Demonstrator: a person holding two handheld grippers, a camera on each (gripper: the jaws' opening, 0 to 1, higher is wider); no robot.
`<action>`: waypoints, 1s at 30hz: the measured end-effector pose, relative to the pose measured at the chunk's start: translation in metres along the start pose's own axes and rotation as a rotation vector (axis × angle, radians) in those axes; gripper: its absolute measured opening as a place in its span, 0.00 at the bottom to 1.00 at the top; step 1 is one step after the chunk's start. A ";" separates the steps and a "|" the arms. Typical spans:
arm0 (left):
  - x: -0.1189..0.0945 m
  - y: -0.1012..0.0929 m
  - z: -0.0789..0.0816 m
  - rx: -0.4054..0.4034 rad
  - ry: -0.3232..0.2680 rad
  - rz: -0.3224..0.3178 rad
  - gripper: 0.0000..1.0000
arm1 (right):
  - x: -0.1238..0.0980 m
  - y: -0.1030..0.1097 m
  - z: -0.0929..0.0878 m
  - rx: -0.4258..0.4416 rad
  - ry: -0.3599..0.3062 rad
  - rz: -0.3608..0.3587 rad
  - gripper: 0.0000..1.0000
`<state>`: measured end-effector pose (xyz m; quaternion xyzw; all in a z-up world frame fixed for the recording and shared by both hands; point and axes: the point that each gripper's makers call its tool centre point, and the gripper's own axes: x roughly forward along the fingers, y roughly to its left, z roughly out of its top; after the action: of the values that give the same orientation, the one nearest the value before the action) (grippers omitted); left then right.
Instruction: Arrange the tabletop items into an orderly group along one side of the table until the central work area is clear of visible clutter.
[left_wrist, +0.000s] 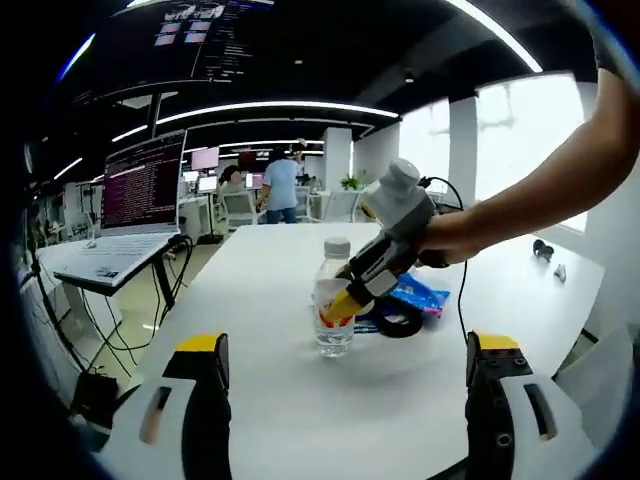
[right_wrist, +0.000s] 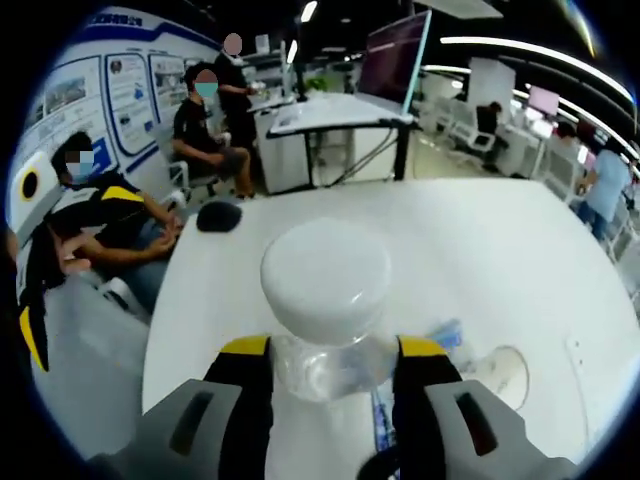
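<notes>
A clear plastic bottle (left_wrist: 333, 262) with a white cap and a red label stands upright in the middle of the white table (left_wrist: 260, 300). My right gripper (left_wrist: 341, 303), held by a hand coming from the right, is shut on the bottle's middle. In the right gripper view the bottle (right_wrist: 325, 285) sits between the yellow-tipped jaws of that gripper (right_wrist: 332, 352). My left gripper (left_wrist: 348, 345) hangs open at the near edge, its jaws wide apart and holding nothing. A blue packet (left_wrist: 422, 296) and a black ring (left_wrist: 400, 323) lie just behind the bottle.
A laptop (left_wrist: 145, 185) stands on a side desk at the left. Small dark items (left_wrist: 545, 250) lie near the table's far right edge. A black object (right_wrist: 218, 215) sits at a table corner, with seated people (right_wrist: 110, 220) beyond it. The blue packet (right_wrist: 445, 332) lies right of the bottle.
</notes>
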<state>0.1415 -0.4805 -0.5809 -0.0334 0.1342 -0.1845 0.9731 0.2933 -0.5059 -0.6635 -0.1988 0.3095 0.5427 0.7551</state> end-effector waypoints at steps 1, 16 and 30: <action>-0.001 -0.004 0.001 0.006 -0.013 -0.007 1.00 | 0.000 0.000 0.000 0.003 0.000 0.005 0.42; -0.005 0.001 0.006 -0.038 -0.051 -0.001 1.00 | -0.001 0.002 0.000 -0.007 0.002 -0.002 0.40; -0.004 -0.001 0.010 0.068 -0.088 0.008 0.95 | 0.001 0.004 0.014 -0.019 -0.025 0.014 0.39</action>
<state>0.1398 -0.4798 -0.5705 -0.0077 0.0850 -0.1834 0.9793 0.2932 -0.4944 -0.6539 -0.1970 0.2960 0.5536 0.7531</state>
